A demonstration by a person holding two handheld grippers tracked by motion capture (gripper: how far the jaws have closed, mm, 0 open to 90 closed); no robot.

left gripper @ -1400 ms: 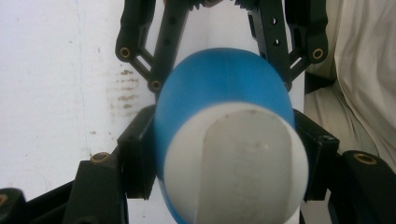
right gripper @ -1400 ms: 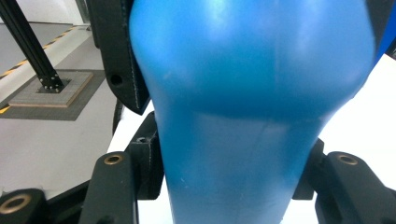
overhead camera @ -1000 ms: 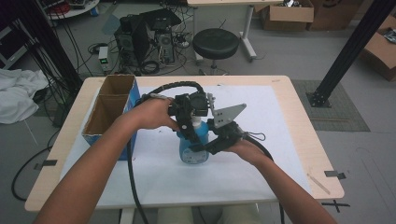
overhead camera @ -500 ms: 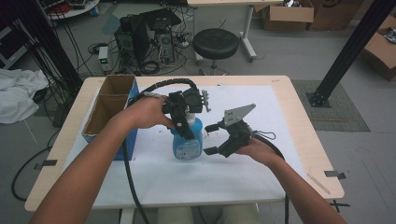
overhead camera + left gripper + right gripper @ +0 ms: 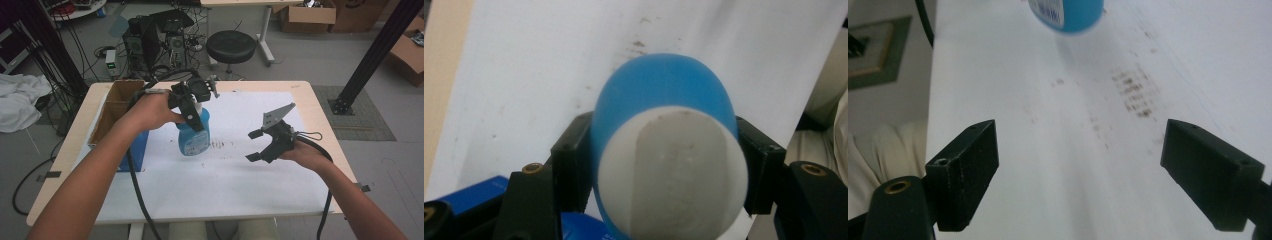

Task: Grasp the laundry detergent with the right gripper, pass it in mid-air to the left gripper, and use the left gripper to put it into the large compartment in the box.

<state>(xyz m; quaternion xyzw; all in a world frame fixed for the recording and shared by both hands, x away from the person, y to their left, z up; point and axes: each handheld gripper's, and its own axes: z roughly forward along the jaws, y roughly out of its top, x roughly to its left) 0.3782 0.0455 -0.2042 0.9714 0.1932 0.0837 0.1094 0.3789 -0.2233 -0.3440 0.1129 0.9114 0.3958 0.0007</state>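
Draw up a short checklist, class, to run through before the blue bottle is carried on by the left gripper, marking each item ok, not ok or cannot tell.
1. Left gripper closed on the blue bottle: ok, a pad presses each side just below its white top.
2. Right gripper free of the bottle: ok, its fingers stand wide apart with nothing between them.
3. Bottle clear of the white sheet: cannot tell.
4. Cardboard box apart from the bottle: ok, it sits to the bottle's left.
5. Left gripper's cable free of the bottle: ok, it hangs off the near table edge.
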